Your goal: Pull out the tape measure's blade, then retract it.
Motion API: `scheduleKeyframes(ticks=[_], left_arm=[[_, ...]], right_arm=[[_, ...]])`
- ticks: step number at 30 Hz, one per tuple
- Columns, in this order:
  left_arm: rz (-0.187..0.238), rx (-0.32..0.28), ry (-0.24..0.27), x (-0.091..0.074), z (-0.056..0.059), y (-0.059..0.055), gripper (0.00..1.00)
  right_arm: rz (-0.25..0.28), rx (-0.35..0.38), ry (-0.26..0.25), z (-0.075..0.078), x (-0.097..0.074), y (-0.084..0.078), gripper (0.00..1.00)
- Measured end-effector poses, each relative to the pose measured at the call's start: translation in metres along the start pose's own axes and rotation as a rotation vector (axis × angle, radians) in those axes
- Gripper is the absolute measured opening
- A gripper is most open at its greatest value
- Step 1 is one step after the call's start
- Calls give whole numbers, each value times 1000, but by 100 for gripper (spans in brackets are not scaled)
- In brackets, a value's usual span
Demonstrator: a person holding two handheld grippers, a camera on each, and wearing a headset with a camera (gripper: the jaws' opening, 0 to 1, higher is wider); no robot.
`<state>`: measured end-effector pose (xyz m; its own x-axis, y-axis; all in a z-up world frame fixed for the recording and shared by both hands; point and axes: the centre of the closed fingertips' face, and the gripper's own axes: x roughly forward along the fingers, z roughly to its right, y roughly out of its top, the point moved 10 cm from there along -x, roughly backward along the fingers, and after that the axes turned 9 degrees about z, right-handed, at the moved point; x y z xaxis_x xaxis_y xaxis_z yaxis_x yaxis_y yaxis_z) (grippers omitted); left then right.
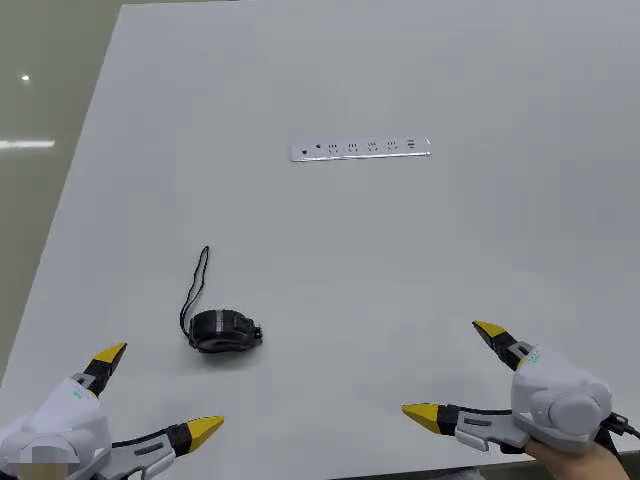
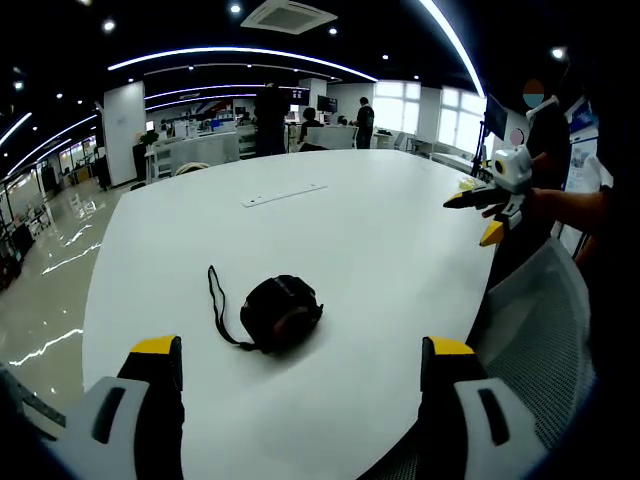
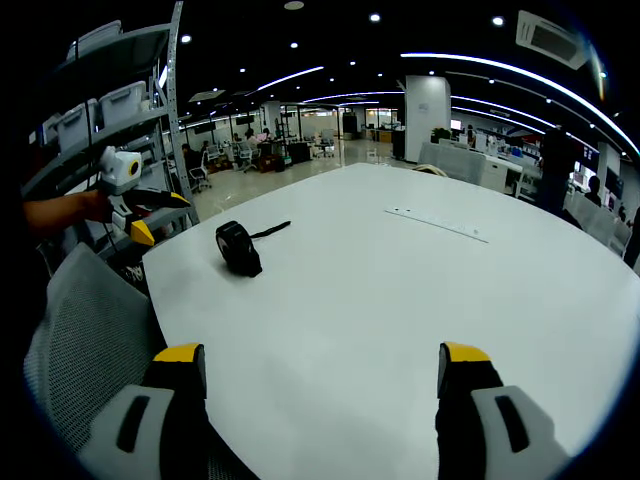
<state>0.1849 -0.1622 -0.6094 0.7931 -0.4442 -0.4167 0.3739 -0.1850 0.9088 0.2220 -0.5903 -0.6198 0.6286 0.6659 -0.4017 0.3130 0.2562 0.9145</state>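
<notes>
Both left hand-held gripper (image 1: 157, 390) and right hand-held gripper (image 1: 452, 370) gape empty at table's (image 1: 400, 250) near edge; tape measure (image 1: 224, 331) lies nearer the left.

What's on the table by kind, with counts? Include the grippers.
tape measure: 1, black, with a strap
power strip: 1, white
grippers: 2, left gripper and right gripper, jaws open on both
total: 4
</notes>
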Motion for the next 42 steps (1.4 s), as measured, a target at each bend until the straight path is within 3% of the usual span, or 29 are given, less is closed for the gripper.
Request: scheduleKeyframes(ticks=[11, 21, 31, 42], left_arm=[[-16, -1, -18, 6, 0, -1, 97], [-14, 7, -33, 15, -4, 5, 95], [-35, 49, -60, 22, -17, 15, 92], [-71, 104, -123, 33, -20, 20, 86]], right_arm=[[-14, -18, 20, 3, 2, 0, 96], [-6, -53, 51, 6, 6, 5, 93], [-7, -88, 96, 11, 11, 9, 89], [-11, -111, 158, 16, 20, 15, 84]])
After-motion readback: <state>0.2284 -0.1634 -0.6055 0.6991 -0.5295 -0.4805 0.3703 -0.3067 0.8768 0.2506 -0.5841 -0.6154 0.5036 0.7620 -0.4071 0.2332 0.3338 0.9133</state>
